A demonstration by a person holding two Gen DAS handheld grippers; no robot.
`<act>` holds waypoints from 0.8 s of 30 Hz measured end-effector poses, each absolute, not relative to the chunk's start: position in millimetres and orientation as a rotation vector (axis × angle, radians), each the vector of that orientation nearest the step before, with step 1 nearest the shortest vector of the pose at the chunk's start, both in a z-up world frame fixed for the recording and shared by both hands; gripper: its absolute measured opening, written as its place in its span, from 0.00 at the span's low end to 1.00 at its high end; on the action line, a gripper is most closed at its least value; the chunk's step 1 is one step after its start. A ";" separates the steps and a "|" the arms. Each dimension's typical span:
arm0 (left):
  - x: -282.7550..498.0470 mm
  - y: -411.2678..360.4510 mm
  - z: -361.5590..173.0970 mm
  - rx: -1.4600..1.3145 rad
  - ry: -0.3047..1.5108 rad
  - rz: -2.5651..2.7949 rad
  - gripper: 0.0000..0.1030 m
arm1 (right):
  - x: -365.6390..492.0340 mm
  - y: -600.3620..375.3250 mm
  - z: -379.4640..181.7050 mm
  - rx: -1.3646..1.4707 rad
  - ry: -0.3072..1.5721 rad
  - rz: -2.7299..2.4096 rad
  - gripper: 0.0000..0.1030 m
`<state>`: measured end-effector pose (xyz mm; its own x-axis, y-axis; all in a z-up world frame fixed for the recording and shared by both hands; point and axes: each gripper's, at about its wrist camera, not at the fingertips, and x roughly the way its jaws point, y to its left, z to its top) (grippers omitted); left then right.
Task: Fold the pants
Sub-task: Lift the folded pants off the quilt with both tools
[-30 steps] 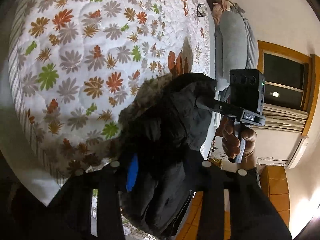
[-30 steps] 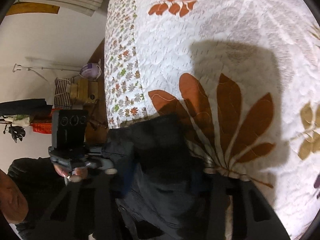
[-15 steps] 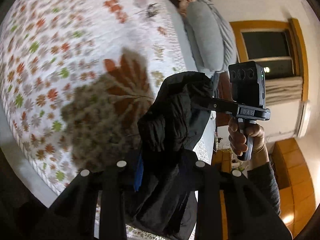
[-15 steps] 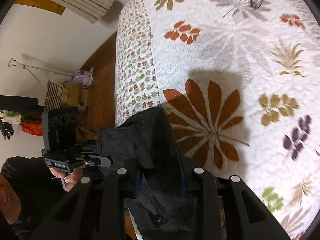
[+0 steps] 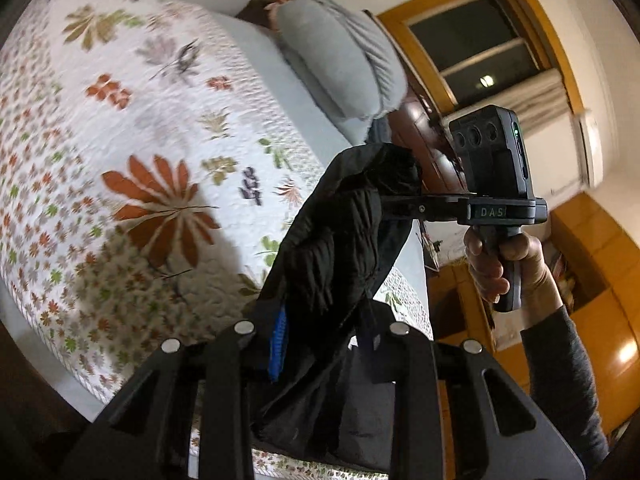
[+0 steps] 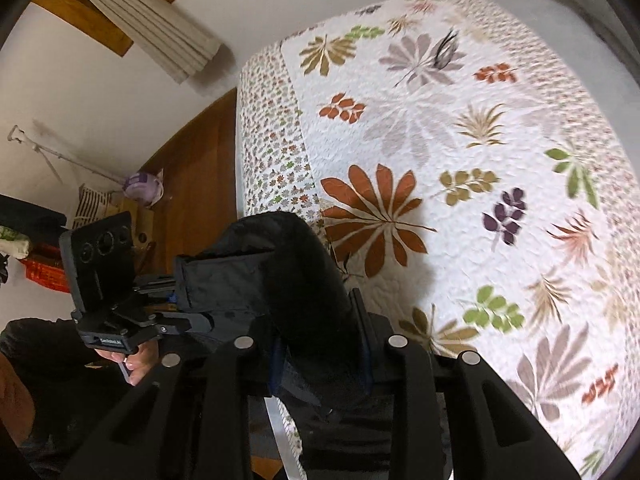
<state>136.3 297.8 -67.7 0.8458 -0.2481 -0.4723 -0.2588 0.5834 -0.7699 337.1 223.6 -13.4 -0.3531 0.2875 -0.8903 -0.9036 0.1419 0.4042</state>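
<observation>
The black quilted pants hang bunched in the air above the near edge of the bed. My left gripper is shut on one part of the fabric; it also shows in the right wrist view at the left. My right gripper is shut on another part of the pants; it also shows in the left wrist view, its fingers buried in the cloth. The two grippers hold the pants close together, raised off the quilt.
A white quilt with leaf prints covers the bed. A grey pillow lies at the head. Wooden floor, a striped basket and a purple object are beside the bed. A window and curtains stand behind.
Both grippers have lifted the pants up and away from the quilt. The bed now looks farther off and more of the room is in view.
</observation>
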 end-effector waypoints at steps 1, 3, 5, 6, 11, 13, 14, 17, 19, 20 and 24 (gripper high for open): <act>137.5 292.7 -63.8 -0.952 0.585 0.000 0.26 | 336.7 216.6 -7.4 -0.652 1.361 1.434 0.28; 135.4 280.5 -56.2 -0.930 0.582 -0.016 0.26 | 335.5 204.9 1.8 -0.644 1.346 1.422 0.28; 135.4 269.8 -48.4 -0.909 0.578 -0.030 0.26 | 334.8 189.9 12.1 -0.635 1.325 1.408 0.28; 135.3 263.9 -44.2 -0.897 0.576 -0.038 0.26 | 334.4 183.4 16.7 -0.630 1.316 1.403 0.28; 137.7 241.8 -29.7 -0.854 0.575 -0.066 0.26 | 331.6 149.8 36.5 -0.608 1.265 1.380 0.28; 137.8 233.0 -24.2 -0.833 0.576 -0.073 0.26 | 329.9 137.4 42.8 -0.599 1.248 1.373 0.28; 138.5 231.0 -23.1 -0.828 0.577 -0.075 0.26 | 329.4 132.8 45.1 -0.596 1.242 1.370 0.28; 139.3 221.0 -17.3 -0.803 0.581 -0.082 0.26 | 327.8 117.8 50.0 -0.582 1.223 1.362 0.28; 139.5 215.2 -14.7 -0.792 0.586 -0.089 0.25 | 326.0 107.4 53.2 -0.576 1.208 1.359 0.28; 139.8 212.5 -13.7 -0.786 0.587 -0.092 0.25 | 325.0 101.6 55.2 -0.573 1.202 1.357 0.28; 140.1 197.3 -7.1 -0.752 0.593 -0.107 0.25 | 323.8 85.0 58.9 -0.559 1.186 1.349 0.28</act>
<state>140.1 197.3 -7.1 0.8319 -0.2976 -0.4683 -0.1152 0.7330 -0.6704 323.8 85.0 58.9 -0.1904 0.4382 -0.8785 -0.9274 0.2131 0.3073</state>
